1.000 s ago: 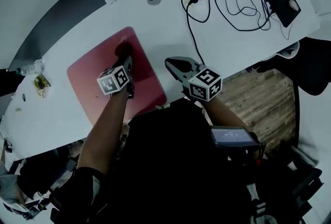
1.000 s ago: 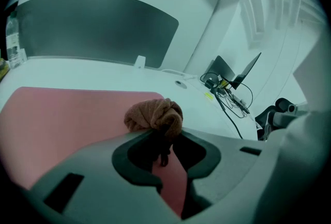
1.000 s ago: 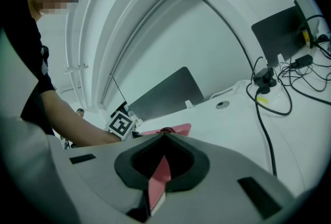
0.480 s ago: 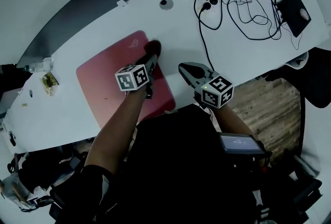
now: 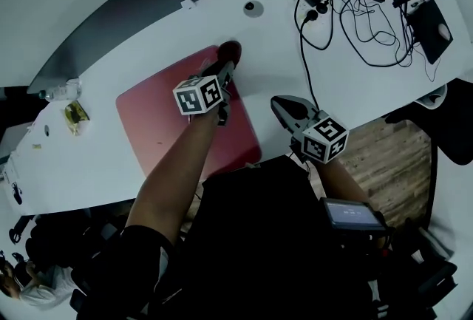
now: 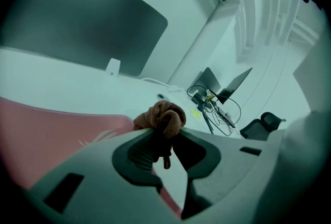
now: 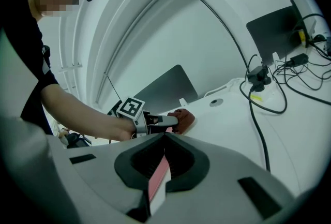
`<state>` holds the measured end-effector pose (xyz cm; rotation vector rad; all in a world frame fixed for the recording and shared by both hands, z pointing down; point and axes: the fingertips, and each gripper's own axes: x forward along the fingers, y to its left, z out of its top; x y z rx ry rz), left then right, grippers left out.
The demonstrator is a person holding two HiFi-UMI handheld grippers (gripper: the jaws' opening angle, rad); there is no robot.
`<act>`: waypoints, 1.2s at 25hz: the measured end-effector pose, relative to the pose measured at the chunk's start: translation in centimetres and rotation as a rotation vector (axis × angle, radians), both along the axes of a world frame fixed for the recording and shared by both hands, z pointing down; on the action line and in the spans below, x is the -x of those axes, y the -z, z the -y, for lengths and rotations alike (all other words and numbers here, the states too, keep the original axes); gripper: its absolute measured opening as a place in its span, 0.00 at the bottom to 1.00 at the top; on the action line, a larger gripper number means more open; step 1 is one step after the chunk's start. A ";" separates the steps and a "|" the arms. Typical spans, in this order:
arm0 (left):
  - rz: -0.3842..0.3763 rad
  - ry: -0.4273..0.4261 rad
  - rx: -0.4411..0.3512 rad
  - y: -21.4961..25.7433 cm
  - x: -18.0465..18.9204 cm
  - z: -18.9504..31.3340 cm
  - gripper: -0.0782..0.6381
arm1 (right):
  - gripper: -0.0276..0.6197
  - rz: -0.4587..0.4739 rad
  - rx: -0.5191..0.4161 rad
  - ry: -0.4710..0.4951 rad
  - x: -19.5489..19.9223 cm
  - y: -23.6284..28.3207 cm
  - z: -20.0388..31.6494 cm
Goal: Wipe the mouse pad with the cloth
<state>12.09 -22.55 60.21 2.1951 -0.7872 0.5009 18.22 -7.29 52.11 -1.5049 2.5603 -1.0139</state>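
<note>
I am clamping the cloth (image 5: pixel 230 52) in my left gripper (image 5: pixel 225 69) at the pad's (image 5: pixel 159 115) one-o'clock corner. Pushing farther is risking wiping bare surface (image 5: pixel 273 38). My right gripper (image 5: pixel 281 104) is idling, jaws together.

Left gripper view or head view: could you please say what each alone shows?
Only the left gripper view shows the left gripper with jaws clamped on the brown cloth. Only the head view shows the right gripper and the person's forearm. Both show the cloth at the pink mouse pad's far corner, the white table and tangled cables.
</note>
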 end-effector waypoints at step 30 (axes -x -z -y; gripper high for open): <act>0.116 0.303 -0.028 -0.8 17.8 5.0 0.24 | 0.08 -0.039 0.009 0.085 7.6 0.3 1.4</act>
